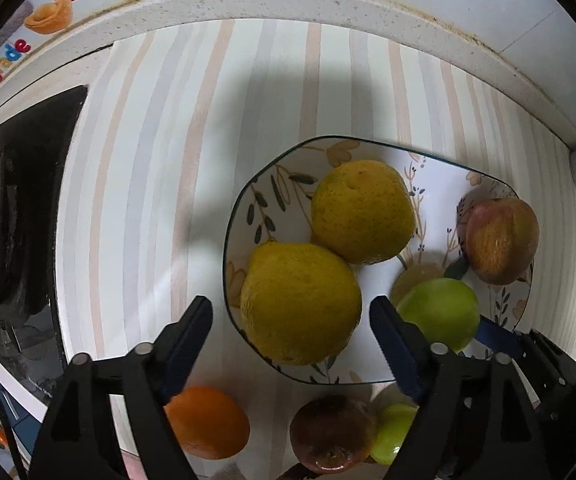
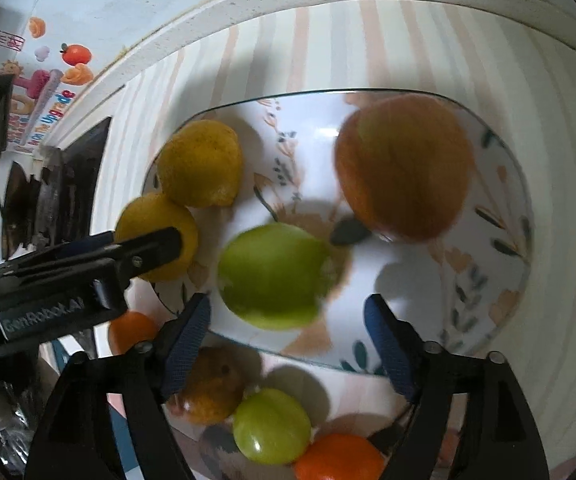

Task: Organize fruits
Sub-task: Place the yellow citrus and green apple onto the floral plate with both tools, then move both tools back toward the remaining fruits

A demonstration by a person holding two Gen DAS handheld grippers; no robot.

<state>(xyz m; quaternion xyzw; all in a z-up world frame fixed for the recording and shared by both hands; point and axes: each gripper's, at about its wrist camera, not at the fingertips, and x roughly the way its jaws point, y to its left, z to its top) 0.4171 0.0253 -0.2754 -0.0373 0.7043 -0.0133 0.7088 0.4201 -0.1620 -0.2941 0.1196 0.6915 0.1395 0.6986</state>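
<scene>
A white plate (image 1: pixel 248 196) edged in dark blue is patterned with peach flowers and dark leaves; two yellow citrus fruits (image 1: pixel 301 304), a green apple (image 1: pixel 441 312) and a red-orange apple (image 1: pixel 501 240) are seen; the mat (image 1: pixel 168 160) is striped cream, grey and peach.

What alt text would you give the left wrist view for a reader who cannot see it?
The open left gripper hangs over a floral plate with its fingers either side of a yellow citrus, not pressing it. The plate also holds a second yellow citrus, a green apple and a reddish apple; more fruit lies on the striped mat nearby.
</scene>
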